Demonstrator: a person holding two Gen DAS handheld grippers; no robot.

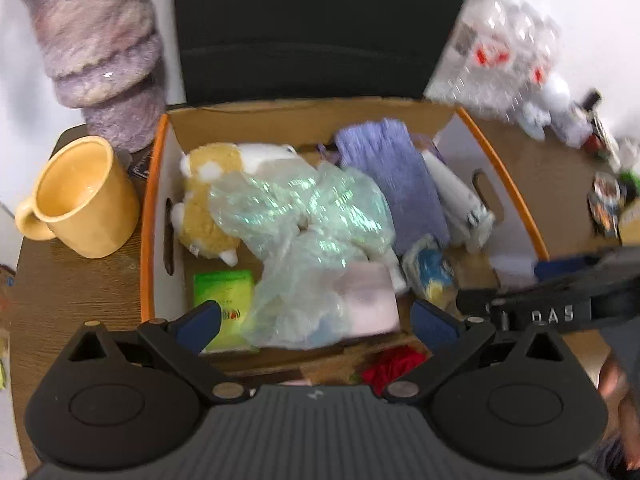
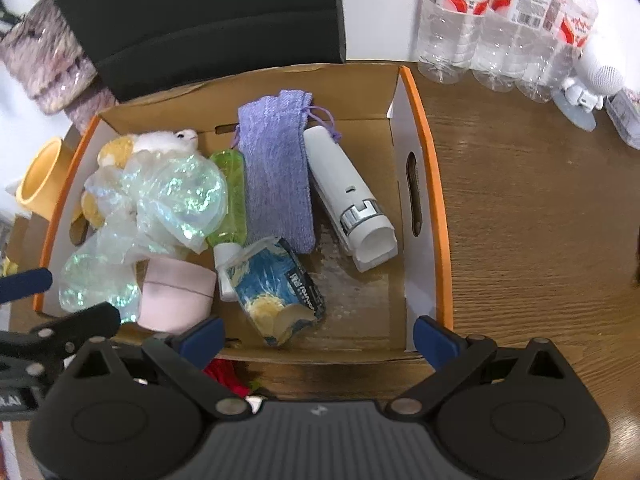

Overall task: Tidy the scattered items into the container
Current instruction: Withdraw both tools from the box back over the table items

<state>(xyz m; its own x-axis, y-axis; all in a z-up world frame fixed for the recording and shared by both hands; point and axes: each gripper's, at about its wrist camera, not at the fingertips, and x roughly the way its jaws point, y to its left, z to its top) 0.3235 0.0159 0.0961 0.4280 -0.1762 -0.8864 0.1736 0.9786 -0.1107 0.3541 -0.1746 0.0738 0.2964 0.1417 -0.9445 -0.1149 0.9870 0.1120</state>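
Though crowded, box [image 2: 434, 184] with pouch [image 2: 276, 168].

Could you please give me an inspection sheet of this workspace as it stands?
Surface: brown wooden table.
Job's things: cardboard box holds purple pouch, white cylinder, green bottle, blue snack packet, pink jar, iridescent film, plush toy, green packet; red item lies outside, in front of the box.
Clutter: yellow mug, water bottles.
Grippers: left gripper open, empty; right gripper open, empty.
Cables: nothing seen.
Surroundings: black chair back, fuzzy purple object.
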